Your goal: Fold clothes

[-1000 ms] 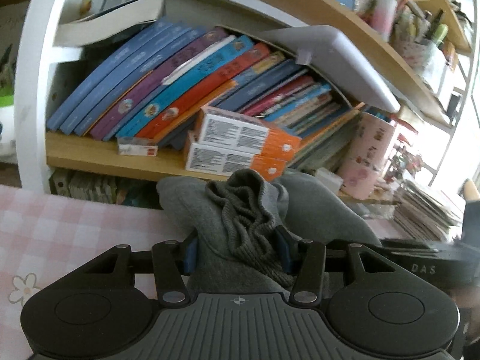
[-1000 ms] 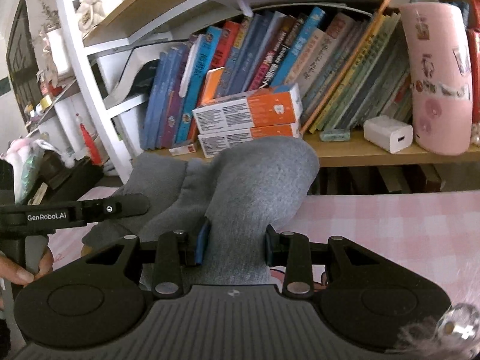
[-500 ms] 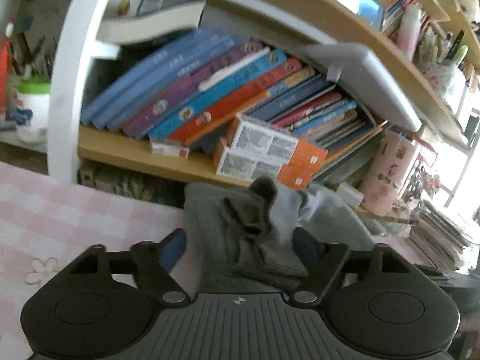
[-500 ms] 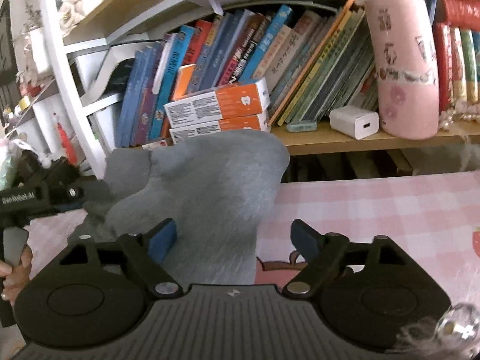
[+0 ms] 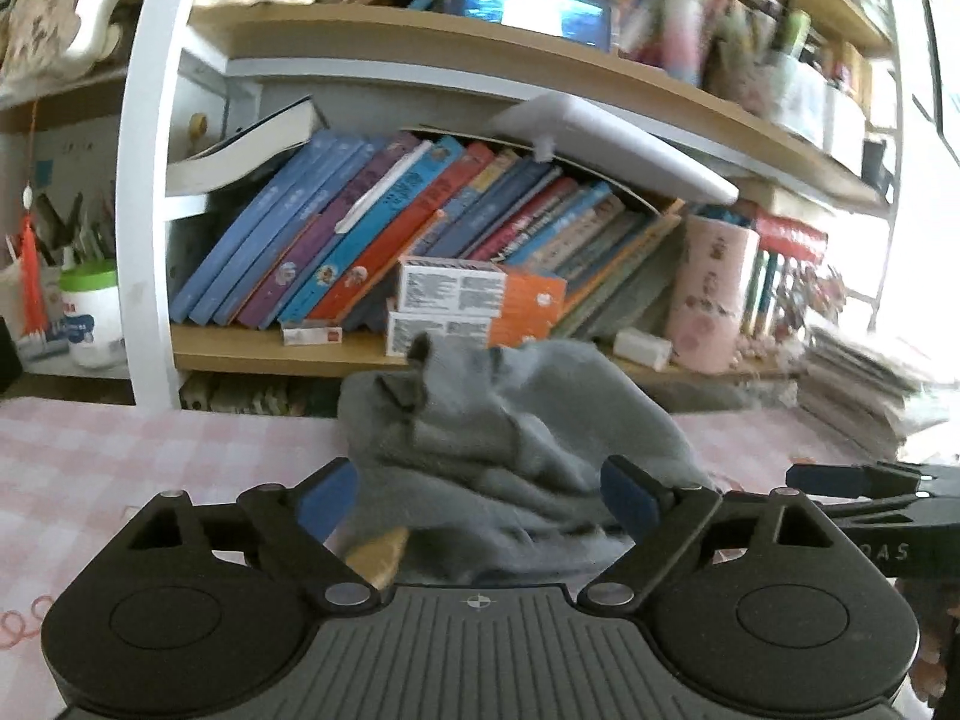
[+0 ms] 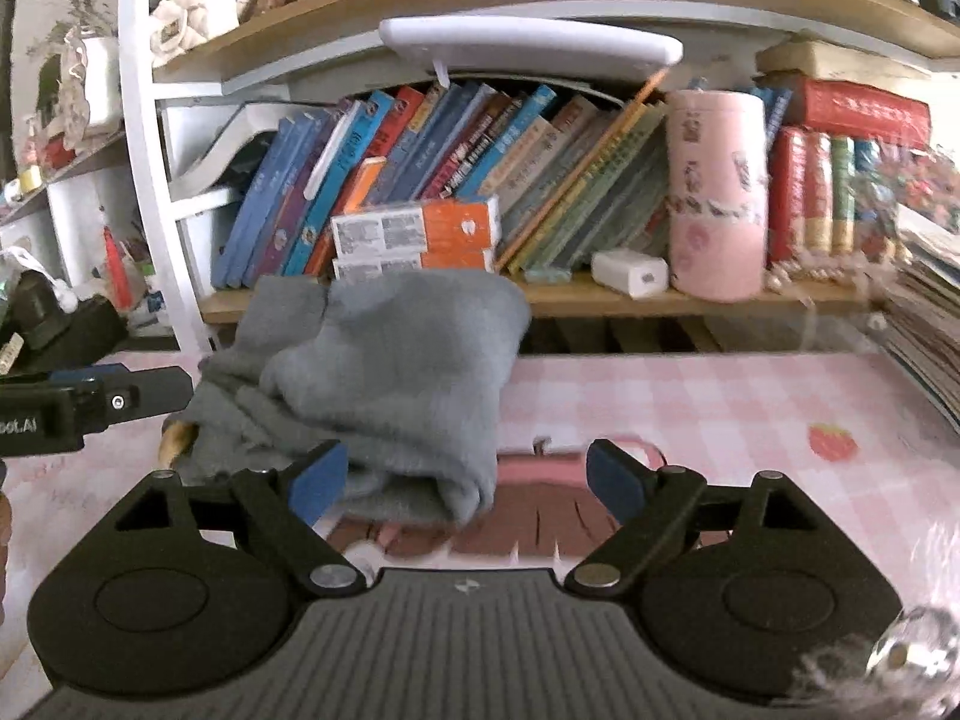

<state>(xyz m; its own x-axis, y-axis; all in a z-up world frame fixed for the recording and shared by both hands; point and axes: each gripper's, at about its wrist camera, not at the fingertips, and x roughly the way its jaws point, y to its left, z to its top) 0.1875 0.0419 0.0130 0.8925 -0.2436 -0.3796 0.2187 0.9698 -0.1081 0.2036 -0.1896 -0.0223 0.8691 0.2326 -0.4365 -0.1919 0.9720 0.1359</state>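
A grey knitted garment (image 5: 510,438) lies bunched and folded over on the pink checked tablecloth (image 5: 150,450), in front of the bookshelf. My left gripper (image 5: 477,495) has its jaws opening wide, one on each side of the near edge of the heap, with neither pad pressing on it. In the right wrist view the same garment (image 6: 390,372) lies left of centre. My right gripper (image 6: 467,480) is open, and only the left blue pad is near the cloth's folded edge. Each gripper shows in the other's view: the right gripper (image 5: 870,498) and the left gripper (image 6: 90,408).
A wooden bookshelf (image 5: 270,354) stands right behind the garment, with leaning books, two orange boxes (image 6: 414,234), a white charger (image 6: 630,273) and a pink cup (image 6: 717,198). A stack of papers (image 5: 858,384) sits at the table's right. A tan object (image 5: 378,552) pokes out under the cloth.
Both grippers were shut on the grey garment a second ago. Both have let go, opened wide and drawn back from the shelf, and the garment now lies on the table.
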